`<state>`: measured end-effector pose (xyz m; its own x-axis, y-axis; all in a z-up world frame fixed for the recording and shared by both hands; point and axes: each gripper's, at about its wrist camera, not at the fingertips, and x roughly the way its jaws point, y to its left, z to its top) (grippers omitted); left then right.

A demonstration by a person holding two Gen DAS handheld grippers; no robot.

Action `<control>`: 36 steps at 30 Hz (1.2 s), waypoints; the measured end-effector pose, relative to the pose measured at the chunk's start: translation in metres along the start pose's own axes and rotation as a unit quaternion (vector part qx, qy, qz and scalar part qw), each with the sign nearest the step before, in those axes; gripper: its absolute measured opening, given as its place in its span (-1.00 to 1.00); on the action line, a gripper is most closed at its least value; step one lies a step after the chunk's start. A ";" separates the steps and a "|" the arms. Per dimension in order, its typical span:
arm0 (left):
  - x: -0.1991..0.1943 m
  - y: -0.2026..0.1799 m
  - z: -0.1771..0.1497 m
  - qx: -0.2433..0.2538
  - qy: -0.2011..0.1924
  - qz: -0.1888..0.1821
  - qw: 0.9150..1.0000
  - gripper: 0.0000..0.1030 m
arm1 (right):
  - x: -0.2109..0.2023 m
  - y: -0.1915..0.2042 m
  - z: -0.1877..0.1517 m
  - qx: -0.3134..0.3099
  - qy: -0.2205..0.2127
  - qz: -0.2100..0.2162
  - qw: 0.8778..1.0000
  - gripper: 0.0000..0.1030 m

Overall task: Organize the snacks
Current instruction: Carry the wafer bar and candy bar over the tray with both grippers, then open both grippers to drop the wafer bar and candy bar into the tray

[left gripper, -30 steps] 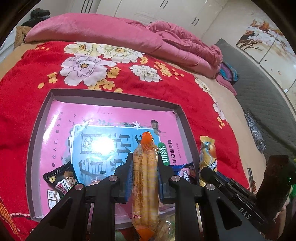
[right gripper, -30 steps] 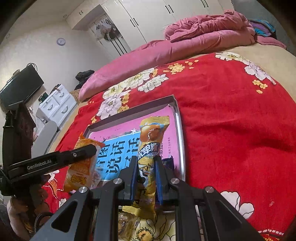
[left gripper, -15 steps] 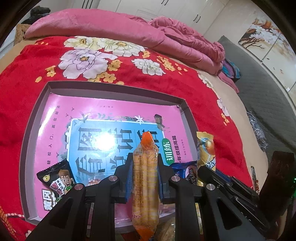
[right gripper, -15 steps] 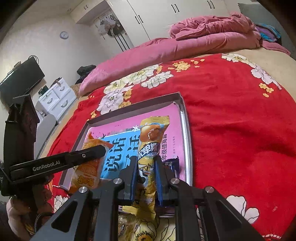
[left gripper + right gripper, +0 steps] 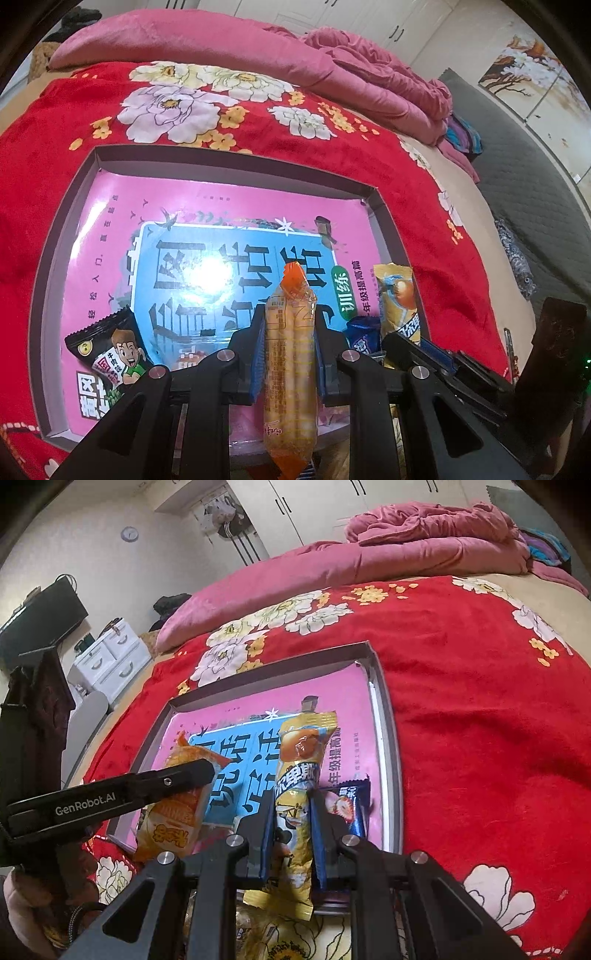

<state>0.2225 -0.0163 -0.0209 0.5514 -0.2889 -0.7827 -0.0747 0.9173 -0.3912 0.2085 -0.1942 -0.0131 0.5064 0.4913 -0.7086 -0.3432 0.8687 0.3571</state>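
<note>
The left gripper (image 5: pixel 289 345) is clamping an orange stick pack (image 5: pixel 290 365) upright between its blue pads, the fingers closed to the width of the pack, and is holding it above the near edge of the tray (image 5: pixel 236 158). The right gripper (image 5: pixel 292 836) is likewise pinching a yellow bar (image 5: pixel 299 786) at mid-length, its fingers closed on the wrapper, and is holding it over the tray's near right corner. The tray is lying on a red blanket (image 5: pixel 55 122) spread over the bed, and a pink book cover is lining its floor. Two snacks are already resting inside: a black packet (image 5: pixel 107 350) at the near left corner and a blue packet (image 5: pixel 347 805) at the near right corner, just beside the yellow bar. Judging from this, the task is partly done; two items are placed, two are being carried, and more wrappers are showing on the blanket below the tray's near edge, though these are too hidden to identify. Most of the tray floor, from the middle to the far edge, is bare, so space is not the limit. The two grippers are working close together at the near edge, and the blue packet is sitting directly under the right gripper's line of descent; a crowded release there could pile items up. A pink quilt (image 5: pixel 406 554) is lying along the far side of the bed, well apart from the work.
</note>
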 end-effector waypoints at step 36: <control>0.001 0.001 0.000 -0.003 0.010 -0.003 1.000 -0.28 | -0.008 -0.010 -0.001 0.019 -0.002 -0.001 1.000 -0.34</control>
<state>0.2227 -0.0154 -0.0225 0.5351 -0.3007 -0.7894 -0.0761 0.9135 -0.3996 0.2071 -0.2069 -0.0112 0.5107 0.4903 -0.7063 -0.3123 0.8711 0.3790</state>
